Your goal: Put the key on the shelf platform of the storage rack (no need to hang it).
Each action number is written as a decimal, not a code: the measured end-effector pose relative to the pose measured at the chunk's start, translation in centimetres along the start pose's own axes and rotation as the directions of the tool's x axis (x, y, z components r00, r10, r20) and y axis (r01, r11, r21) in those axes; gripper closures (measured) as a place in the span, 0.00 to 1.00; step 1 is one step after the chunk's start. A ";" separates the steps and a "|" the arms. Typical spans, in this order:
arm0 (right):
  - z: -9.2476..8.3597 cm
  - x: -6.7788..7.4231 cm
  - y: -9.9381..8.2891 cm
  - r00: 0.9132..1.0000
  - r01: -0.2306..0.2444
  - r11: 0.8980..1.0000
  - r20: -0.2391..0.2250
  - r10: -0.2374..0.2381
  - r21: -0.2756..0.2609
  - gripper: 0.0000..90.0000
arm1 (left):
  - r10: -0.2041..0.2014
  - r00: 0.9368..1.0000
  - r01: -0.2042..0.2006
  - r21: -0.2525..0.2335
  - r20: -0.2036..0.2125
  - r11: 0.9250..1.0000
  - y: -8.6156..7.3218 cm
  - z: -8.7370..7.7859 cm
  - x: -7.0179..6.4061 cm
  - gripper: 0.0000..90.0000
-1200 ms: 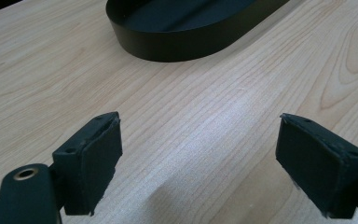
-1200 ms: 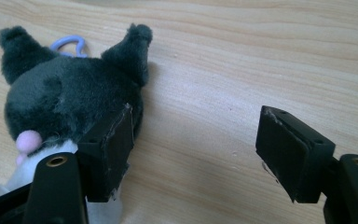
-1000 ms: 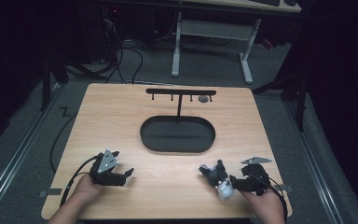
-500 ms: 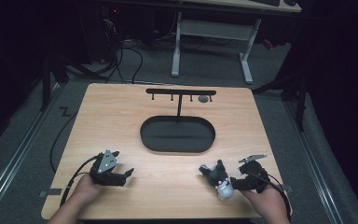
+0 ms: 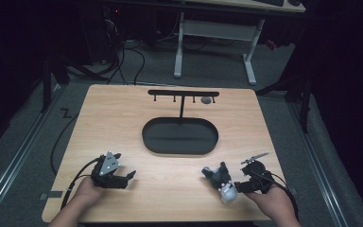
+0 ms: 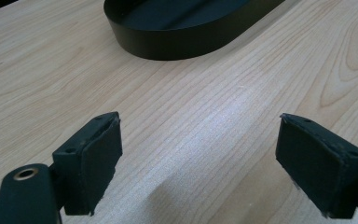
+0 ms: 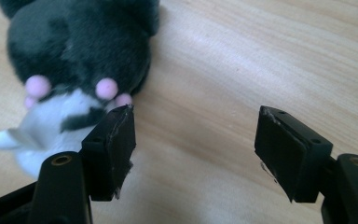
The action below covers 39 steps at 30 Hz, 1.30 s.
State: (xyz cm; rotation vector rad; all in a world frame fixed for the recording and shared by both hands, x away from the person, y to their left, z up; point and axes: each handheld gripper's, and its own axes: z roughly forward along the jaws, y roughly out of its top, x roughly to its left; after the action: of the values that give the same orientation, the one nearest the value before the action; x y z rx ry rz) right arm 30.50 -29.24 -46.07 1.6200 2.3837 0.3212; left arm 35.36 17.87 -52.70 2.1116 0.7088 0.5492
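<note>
We note the right gripper (image 7: pixel 193 149) with jaws half open, just closing, gripping nothing; the plush toy (image 7: pixel 77 56) lies outside its left jaw on the desk (image 7: pixel 242 56), so closing risks nudging it.

An oval tray (image 5: pixel 180 136) sits at the middle of the counter (image 5: pixel 123 118), with a hook stand (image 5: pixel 183 94) rising just behind it. Near the front edge, the left gripper (image 5: pixel 123 177) rests at the left and the right gripper (image 5: pixel 231 182) at the right. A plush toy (image 5: pixel 220 179) lies on the counter just left of the right gripper, outside its jaws.
</note>
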 end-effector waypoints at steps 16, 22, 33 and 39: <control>-2.6 2.4 1.2 0.999 0.042 0.999 -0.033 -0.041 0.027 0.23 | -0.001 1.000 0.001 0.004 -0.001 1.000 0.0 0.0 0.0 0.17; -2.0 3.9 1.6 0.996 0.061 0.998 -0.059 -0.060 0.018 0.15 | -0.001 1.000 0.001 0.005 0.002 1.000 0.0 0.0 0.0 0.17; 0.7 5.1 0.9 0.994 0.069 0.996 -0.086 -0.064 0.062 0.14 | -0.003 1.000 0.003 0.005 0.003 1.000 0.0 0.0 0.0 0.17; 1.8 5.2 0.4 0.993 0.073 0.994 -0.096 -0.064 0.087 0.17 | -0.004 1.000 0.004 0.005 0.003 1.000 0.0 0.1 0.0 0.17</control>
State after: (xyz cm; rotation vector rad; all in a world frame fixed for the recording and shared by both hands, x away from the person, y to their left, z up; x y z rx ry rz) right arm 29.61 -24.19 -47.98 1.5891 2.5516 0.2857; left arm 35.44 17.85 -52.70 2.1152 0.7131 0.5421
